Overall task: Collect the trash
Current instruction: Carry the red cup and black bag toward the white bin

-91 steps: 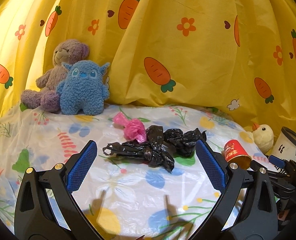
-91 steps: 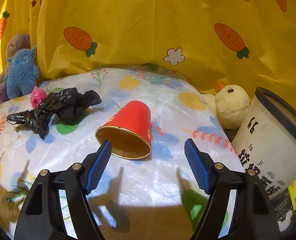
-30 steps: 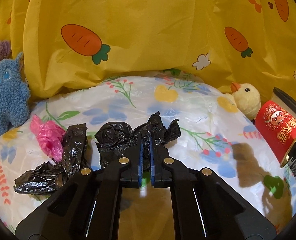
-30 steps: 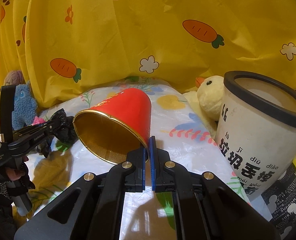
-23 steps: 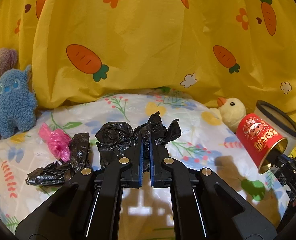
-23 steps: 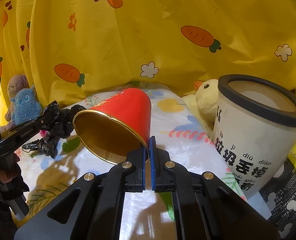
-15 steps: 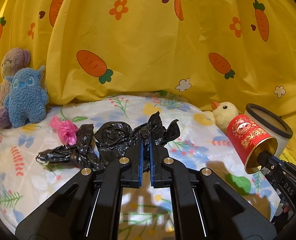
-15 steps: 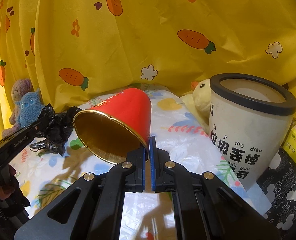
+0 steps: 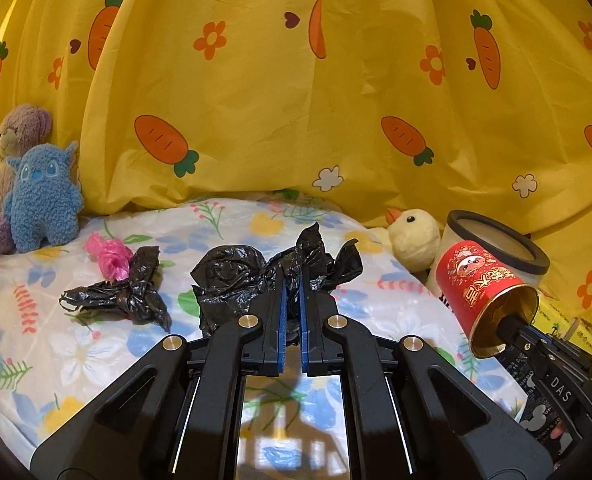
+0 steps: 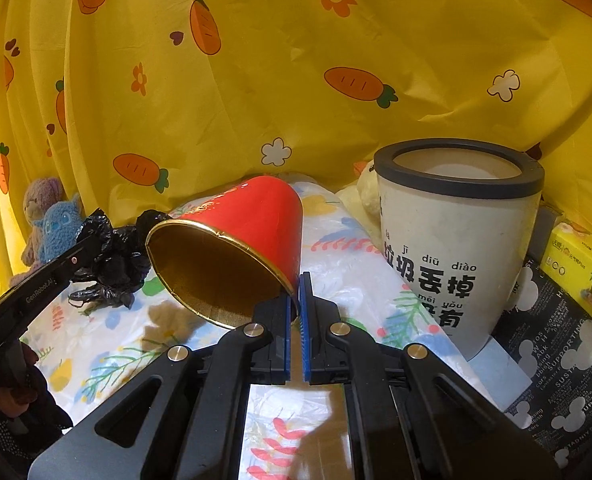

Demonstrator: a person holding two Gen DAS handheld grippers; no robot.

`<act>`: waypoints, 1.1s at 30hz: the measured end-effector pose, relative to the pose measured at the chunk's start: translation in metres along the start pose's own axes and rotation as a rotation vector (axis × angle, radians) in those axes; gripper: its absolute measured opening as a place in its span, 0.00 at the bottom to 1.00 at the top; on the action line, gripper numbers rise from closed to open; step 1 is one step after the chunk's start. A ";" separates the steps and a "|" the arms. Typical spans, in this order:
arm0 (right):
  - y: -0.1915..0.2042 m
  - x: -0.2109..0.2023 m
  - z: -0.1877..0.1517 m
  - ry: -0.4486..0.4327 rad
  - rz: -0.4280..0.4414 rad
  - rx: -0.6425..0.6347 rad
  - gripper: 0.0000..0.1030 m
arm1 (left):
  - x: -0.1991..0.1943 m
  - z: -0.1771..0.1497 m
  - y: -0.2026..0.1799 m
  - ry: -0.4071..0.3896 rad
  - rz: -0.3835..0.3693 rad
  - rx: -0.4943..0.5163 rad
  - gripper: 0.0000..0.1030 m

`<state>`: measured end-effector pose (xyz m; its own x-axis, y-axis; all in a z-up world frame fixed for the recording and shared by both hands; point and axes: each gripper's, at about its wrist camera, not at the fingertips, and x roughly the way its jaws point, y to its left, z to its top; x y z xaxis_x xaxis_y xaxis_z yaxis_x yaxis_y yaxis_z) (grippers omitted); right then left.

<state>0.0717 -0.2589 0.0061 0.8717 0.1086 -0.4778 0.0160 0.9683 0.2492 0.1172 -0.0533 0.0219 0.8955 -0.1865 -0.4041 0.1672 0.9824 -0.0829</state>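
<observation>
We find the left gripper (image 9: 291, 280) clamped on a crumpled black bag (image 9: 255, 276), lifted at frame centre so it can travel to the trash bin (image 9: 508, 252) at right. The right gripper (image 10: 294, 292) pinches the rim of the red paper cup (image 10: 235, 240), mouth tilted toward the lens, left of the bin in its own view. We judge both loads bound for that bin. Both tools angle slightly downward. A second black bag (image 9: 123, 292) and a pink wad (image 9: 111, 256) lie on the floral sheet (image 9: 75, 352), lower left.
</observation>
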 end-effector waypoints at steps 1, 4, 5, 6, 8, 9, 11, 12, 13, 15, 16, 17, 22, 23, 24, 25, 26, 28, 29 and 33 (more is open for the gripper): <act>-0.001 -0.002 0.000 -0.003 -0.004 0.003 0.05 | 0.000 0.000 -0.003 -0.001 -0.004 0.006 0.04; -0.005 -0.005 0.001 -0.009 -0.010 0.008 0.05 | 0.001 0.001 -0.010 -0.002 -0.015 0.017 0.04; -0.005 -0.006 0.001 -0.011 -0.013 0.008 0.05 | 0.001 0.001 -0.011 -0.003 -0.019 0.019 0.04; -0.006 -0.007 0.001 -0.014 -0.016 0.008 0.05 | 0.002 0.002 -0.013 -0.003 -0.023 0.022 0.04; -0.009 -0.008 0.002 -0.018 -0.017 0.011 0.05 | 0.003 0.002 -0.017 -0.004 -0.030 0.026 0.04; -0.010 -0.009 0.003 -0.021 -0.020 0.012 0.05 | 0.003 0.003 -0.018 -0.004 -0.034 0.027 0.04; -0.013 -0.009 0.004 -0.026 -0.024 0.017 0.05 | 0.005 0.003 -0.020 -0.004 -0.043 0.032 0.04; -0.015 -0.009 0.005 -0.028 -0.026 0.021 0.05 | 0.006 0.003 -0.023 -0.003 -0.045 0.036 0.04; -0.016 -0.010 0.005 -0.029 -0.028 0.024 0.05 | 0.007 0.004 -0.025 -0.002 -0.047 0.040 0.04; -0.019 -0.010 0.006 -0.035 -0.033 0.030 0.05 | 0.009 0.005 -0.028 -0.002 -0.060 0.044 0.04; -0.021 -0.010 0.007 -0.037 -0.036 0.034 0.05 | 0.011 0.006 -0.031 -0.001 -0.068 0.046 0.04; -0.023 -0.010 0.008 -0.040 -0.039 0.037 0.05 | 0.012 0.006 -0.033 -0.001 -0.075 0.050 0.04; -0.034 -0.013 0.015 -0.064 -0.061 0.054 0.05 | 0.019 0.016 -0.052 -0.004 -0.132 0.074 0.04; -0.037 -0.014 0.017 -0.072 -0.068 0.058 0.05 | 0.021 0.019 -0.056 -0.005 -0.149 0.077 0.04; -0.040 -0.015 0.019 -0.079 -0.075 0.061 0.05 | 0.022 0.021 -0.062 -0.008 -0.161 0.084 0.04; -0.043 -0.016 0.022 -0.087 -0.082 0.065 0.05 | 0.024 0.024 -0.067 -0.013 -0.172 0.093 0.04; -0.047 -0.017 0.025 -0.095 -0.093 0.071 0.05 | 0.025 0.028 -0.074 -0.019 -0.186 0.103 0.04; -0.055 -0.018 0.032 -0.112 -0.110 0.081 0.05 | 0.029 0.034 -0.086 -0.028 -0.218 0.117 0.04; -0.060 -0.019 0.037 -0.122 -0.128 0.086 0.05 | 0.032 0.037 -0.092 -0.031 -0.236 0.124 0.04; -0.078 -0.016 0.056 -0.145 -0.194 0.097 0.05 | 0.050 0.048 -0.119 -0.020 -0.306 0.142 0.04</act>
<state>0.0840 -0.3491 0.0411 0.9088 -0.1167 -0.4006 0.2303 0.9409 0.2482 0.1616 -0.1797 0.0551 0.8023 -0.4744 -0.3623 0.4842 0.8722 -0.0698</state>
